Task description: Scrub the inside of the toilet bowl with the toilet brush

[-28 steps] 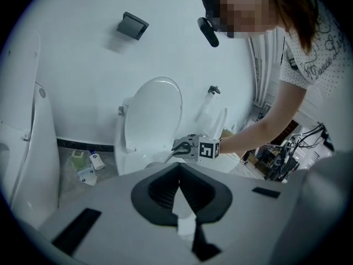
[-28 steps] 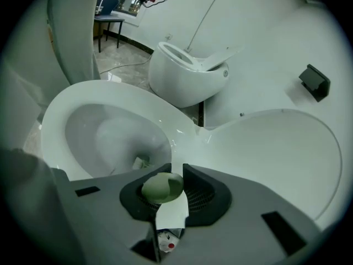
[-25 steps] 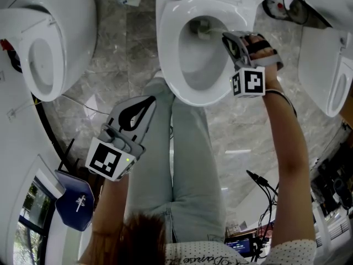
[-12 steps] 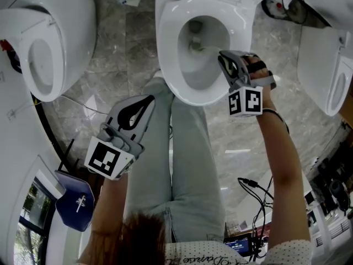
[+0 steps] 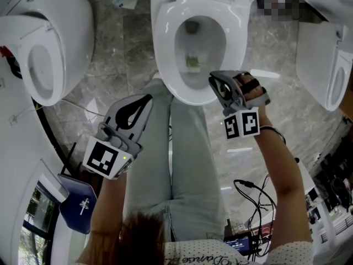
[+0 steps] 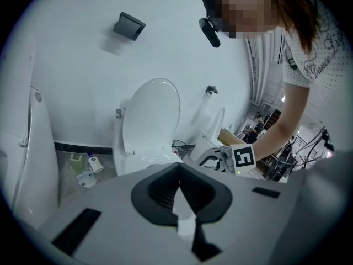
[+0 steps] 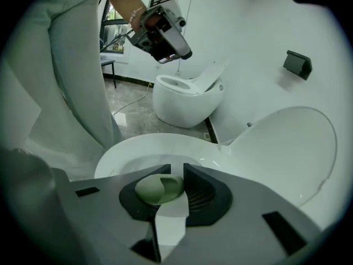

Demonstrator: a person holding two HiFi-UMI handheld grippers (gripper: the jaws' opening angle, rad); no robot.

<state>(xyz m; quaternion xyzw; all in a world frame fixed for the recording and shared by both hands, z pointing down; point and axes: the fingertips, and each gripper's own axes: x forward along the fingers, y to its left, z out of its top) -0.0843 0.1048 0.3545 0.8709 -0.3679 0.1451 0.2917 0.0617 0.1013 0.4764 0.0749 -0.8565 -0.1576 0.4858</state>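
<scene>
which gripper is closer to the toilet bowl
Right. The right gripper sits at the front rim of the toilet bowl, jaws shut on the toilet brush; the left gripper hangs over the person's leg, short of the bowl.

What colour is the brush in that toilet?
Pale green. The brush shows best in the right gripper view, held between its jaws.

Left claw (image 6: pixel 177 168) closed, right claw (image 7: pixel 174 173) clamped.
</scene>
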